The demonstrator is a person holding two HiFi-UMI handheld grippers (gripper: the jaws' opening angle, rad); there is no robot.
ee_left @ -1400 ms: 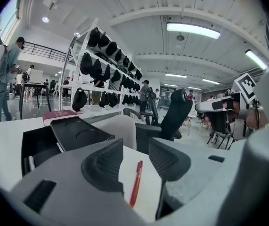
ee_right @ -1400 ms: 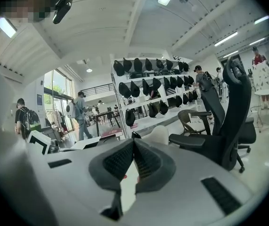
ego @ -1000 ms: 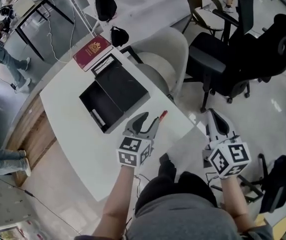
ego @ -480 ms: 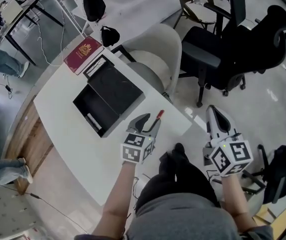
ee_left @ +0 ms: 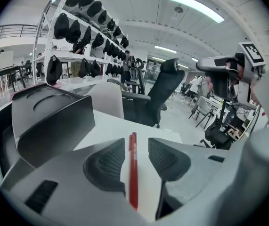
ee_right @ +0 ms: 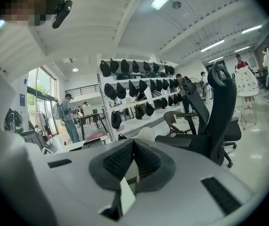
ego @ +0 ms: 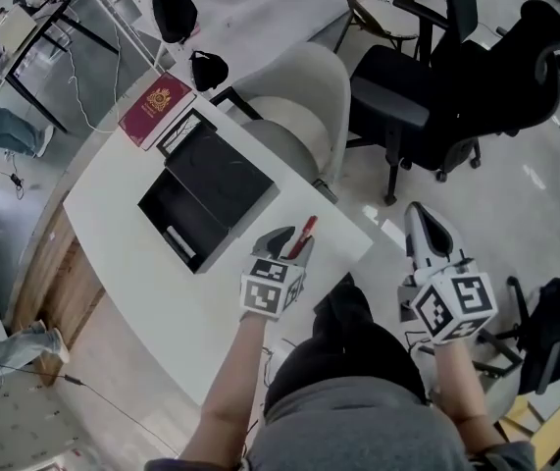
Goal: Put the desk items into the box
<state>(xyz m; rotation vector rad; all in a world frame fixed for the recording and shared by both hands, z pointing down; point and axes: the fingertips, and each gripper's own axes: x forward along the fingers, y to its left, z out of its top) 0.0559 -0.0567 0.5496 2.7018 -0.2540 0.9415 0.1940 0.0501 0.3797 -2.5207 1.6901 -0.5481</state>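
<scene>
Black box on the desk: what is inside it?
One slim white item lies along a wall of the black box; the rest looks bare. Its lid may hide the far edge.

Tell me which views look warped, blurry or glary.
Both gripper views are fisheye with dark corners; the left gripper view shows the red pen sharp and the ceiling light blown out; the right gripper view has a mosaic patch; the head view is sharp, with glare on the floor.

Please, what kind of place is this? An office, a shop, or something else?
Probably a large open office or workshop hall: a white desk, a black swivel chair on a glossy floor, and tall shelves holding rows of black items, perhaps bags.
</scene>
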